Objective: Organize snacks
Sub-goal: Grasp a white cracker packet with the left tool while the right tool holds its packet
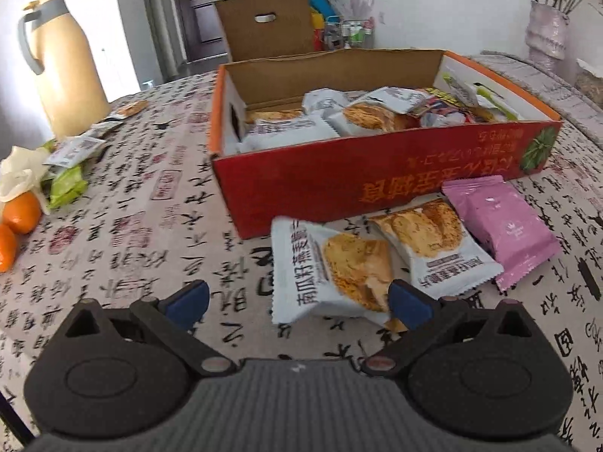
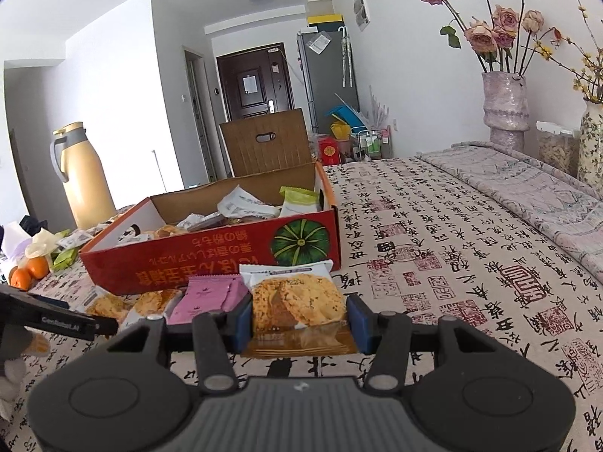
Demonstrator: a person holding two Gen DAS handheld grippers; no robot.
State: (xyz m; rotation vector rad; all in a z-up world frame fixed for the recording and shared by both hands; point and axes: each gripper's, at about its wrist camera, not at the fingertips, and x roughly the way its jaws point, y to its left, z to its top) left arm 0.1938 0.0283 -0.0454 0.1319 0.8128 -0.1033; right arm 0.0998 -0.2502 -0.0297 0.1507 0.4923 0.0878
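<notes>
Your right gripper [image 2: 299,318] has its jaws clamped on a cracker packet [image 2: 297,299], held clear of the tabletop [image 2: 452,263] just before the red snack box [image 2: 211,260], evidently for loading. Your left gripper [image 1: 297,303] stands wide open, empty, over the loose cracker packets [image 1: 339,267] beside that box, ready for the next pick.

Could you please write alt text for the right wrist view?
The right gripper clamps a white cracker packet above a calligraphy-print tablecloth. Behind it sit a pink snack packet and an open red cardboard box holding snacks.
</notes>
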